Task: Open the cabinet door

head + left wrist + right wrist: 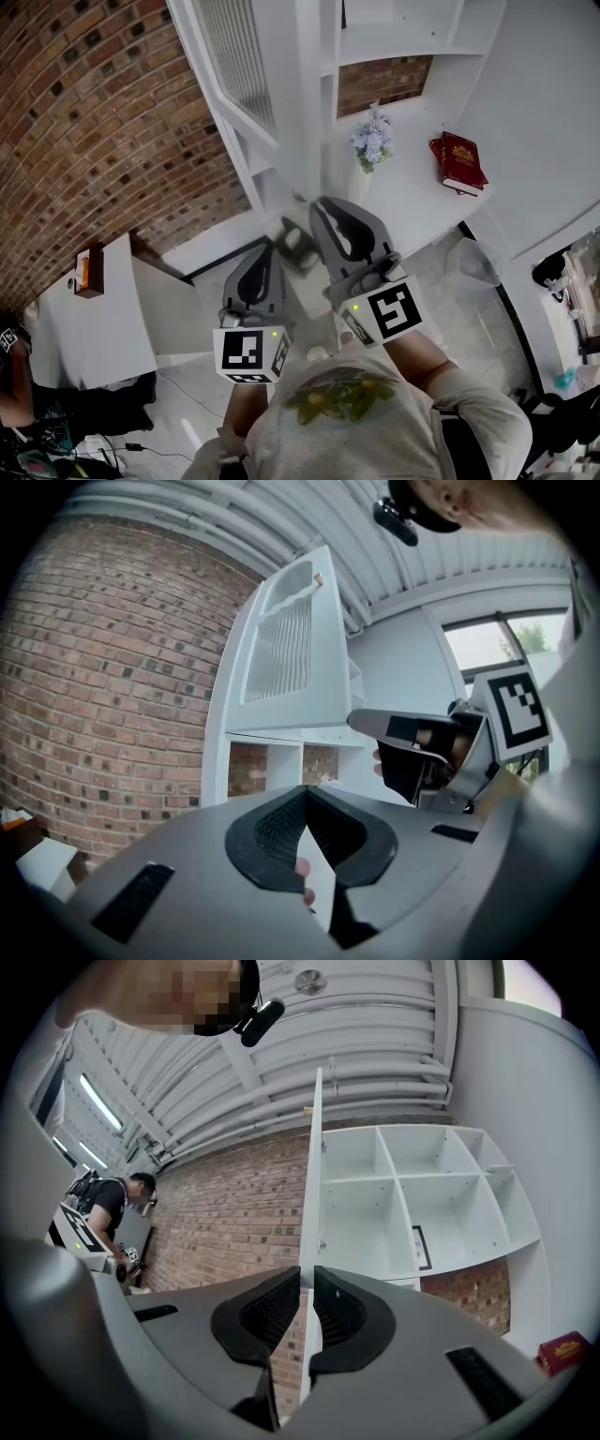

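Observation:
The tall white cabinet door [313,1176] with its ribbed panel [281,649] stands swung open, and in the right gripper view I see it edge-on. My right gripper [307,1275] is shut on that thin door edge, one pad on each face; in the head view this gripper [317,206] reaches up to the door [234,66]. The open white shelves [422,1194] show to the right of the edge. My left gripper [305,792] hangs just left of and below the right one [412,752], jaws shut and holding nothing. In the head view the left gripper [284,232] is beside the right.
A red book [459,161] and a vase of pale flowers [372,141] sit on the white counter [412,202] to the right. A brick wall [84,122] runs along the left. A white table [94,328] holds an orange box [86,270]. A person [112,1199] stands farther off.

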